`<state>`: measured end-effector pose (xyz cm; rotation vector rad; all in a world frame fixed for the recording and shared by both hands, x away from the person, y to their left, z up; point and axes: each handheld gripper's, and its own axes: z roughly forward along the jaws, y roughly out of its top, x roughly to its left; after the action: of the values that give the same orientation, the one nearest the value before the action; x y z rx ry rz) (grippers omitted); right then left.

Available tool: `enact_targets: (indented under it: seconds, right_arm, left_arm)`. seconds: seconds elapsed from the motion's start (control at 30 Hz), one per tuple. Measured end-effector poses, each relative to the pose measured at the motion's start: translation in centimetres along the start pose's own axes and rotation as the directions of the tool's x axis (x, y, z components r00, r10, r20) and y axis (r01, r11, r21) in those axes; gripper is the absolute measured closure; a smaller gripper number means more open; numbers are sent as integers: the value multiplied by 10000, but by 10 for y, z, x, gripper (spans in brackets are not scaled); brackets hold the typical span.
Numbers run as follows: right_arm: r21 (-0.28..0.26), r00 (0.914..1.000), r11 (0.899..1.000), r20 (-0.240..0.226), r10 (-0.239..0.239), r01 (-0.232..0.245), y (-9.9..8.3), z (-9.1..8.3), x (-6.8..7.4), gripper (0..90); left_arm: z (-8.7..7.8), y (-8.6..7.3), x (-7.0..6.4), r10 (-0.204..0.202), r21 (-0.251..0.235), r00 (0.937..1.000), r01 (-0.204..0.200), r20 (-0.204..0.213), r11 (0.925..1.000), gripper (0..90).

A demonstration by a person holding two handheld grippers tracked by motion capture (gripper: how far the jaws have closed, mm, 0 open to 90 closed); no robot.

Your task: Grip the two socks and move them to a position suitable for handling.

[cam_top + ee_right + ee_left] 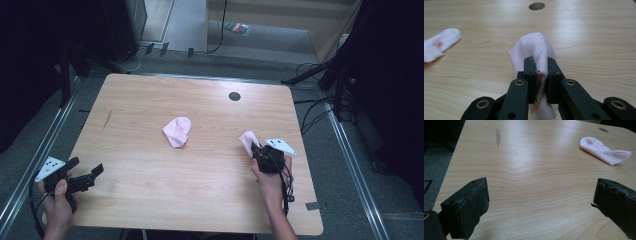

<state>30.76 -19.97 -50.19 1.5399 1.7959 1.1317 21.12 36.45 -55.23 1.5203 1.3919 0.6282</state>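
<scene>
On the wooden tabletop [150, 110], our right gripper [539, 65] clamps a pink sock [534, 47]; our left gripper [540, 202] hovers wide open.

two pink socks [177, 131] [247, 139], seemingly a pair; two tools [86, 172] [256, 149], one table [150, 100]

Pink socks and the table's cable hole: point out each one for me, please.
Held pink sock [534, 46], right gripper view, its bulged top above the jaws.
Loose pink sock [177, 131], high view, mid-fabric.
Cable hole [234, 96], high view, its dark centre.
</scene>
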Motion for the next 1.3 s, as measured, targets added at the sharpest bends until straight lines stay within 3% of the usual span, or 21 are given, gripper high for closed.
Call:
enact_targets:
  seconds: [0.17, 0.2, 0.3, 0.33, 0.4, 0.53, 0.6, 0.7, 1.1, 1.3]
  right_arm:
    - [-276, 9984, 9994, -531, -211, 196, 5, -18, 19, 826]
    - [-358, 9960, 9991, -857, -272, 242, 5, -27, 30, 825]
    - [-359, 9932, 9987, -1093, -411, 373, 4, -32, 40, 825]
    - [-329, 9892, 9978, -1332, -614, 575, 3, -37, 52, 824]
    - [-353, 9877, 9969, -1369, -752, 710, 3, -38, 56, 824]
    - [-379, 9793, 9957, -1811, -904, 849, -3, -46, 80, 823]
    - [-388, 9776, 9951, -1872, -966, 909, -4, -47, 83, 823]
    - [-242, 9700, 9935, -2146, -1141, 1115, -12, -48, 101, 823]
    - [210, 9458, 9821, -2739, -1746, 1873, -43, -38, 149, 823]
    - [414, 9448, 9759, -2623, -1963, 2142, -59, -26, 161, 819]
  left_arm:
    - [0, 0, 1, -58, -17, 10000, 58, 47, 10000, 3]
    - [0, 0, 1, -39, 2, 10000, 39, 45, 10000, 3]
    - [0, 0, 0, -24, -16, 10000, 24, 44, 10000, 3]
    - [-1, 0, 1, -54, -29, 10000, 54, 70, 10000, 3]
    - [-1, 0, 1, -68, -23, 10000, 68, 71, 10000, 3]
    - [0, 0, 0, -25, -20, 10000, 25, 41, 10000, 3]
    - [0, 0, 1, -33, -23, 10000, 33, 54, 10000, 3]
    - [0, 0, 1, -63, -25, 10000, 63, 57, 10000, 3]
    - [0, 0, 0, 9, 5, 10000, -9, 40, 10000, 3]
    - [0, 0, -1, 60, -33, 10000, -60, -26, 10000, 3]
